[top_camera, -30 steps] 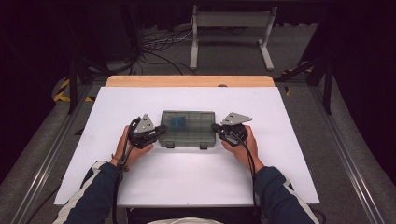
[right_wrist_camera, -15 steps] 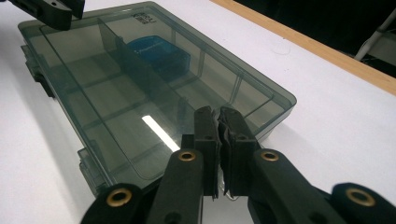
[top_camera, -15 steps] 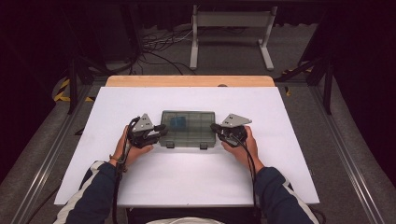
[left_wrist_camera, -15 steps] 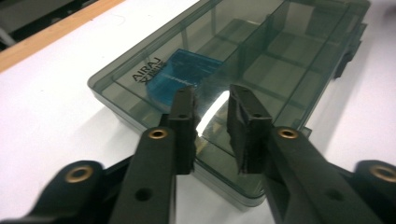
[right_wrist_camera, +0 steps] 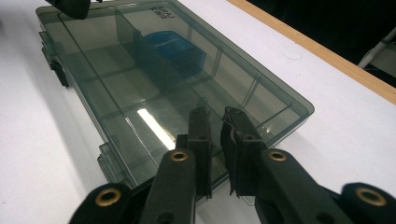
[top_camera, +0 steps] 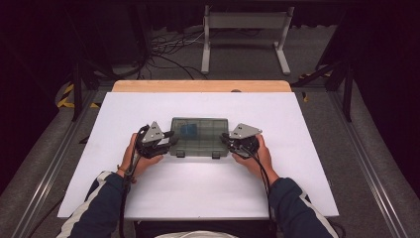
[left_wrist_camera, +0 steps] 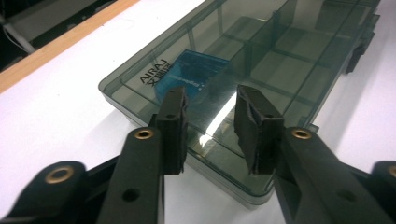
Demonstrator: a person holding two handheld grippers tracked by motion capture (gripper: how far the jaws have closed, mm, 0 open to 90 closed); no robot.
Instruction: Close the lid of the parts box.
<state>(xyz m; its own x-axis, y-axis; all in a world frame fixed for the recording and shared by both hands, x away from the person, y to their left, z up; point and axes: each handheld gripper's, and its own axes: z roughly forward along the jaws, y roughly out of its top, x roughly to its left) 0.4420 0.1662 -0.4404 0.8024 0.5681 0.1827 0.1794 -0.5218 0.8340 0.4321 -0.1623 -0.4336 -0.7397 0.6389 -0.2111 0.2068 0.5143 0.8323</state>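
The left gripper (left_wrist_camera: 210, 130), jaws just opening and apart with nothing pinched, and the right gripper (right_wrist_camera: 215, 149), jaws also opening to a narrow empty gap, flank the smoky compartment box (top_camera: 199, 136), which lies closed mid-table (top_camera: 198, 188) holding a blue insert (left_wrist_camera: 191, 74).

glossy smoky plastic box (top_camera: 199, 136), matt white tabletop (top_camera: 198, 188)

box (top_camera: 199, 136) between grippers, bare table (top_camera: 198, 188) nearside
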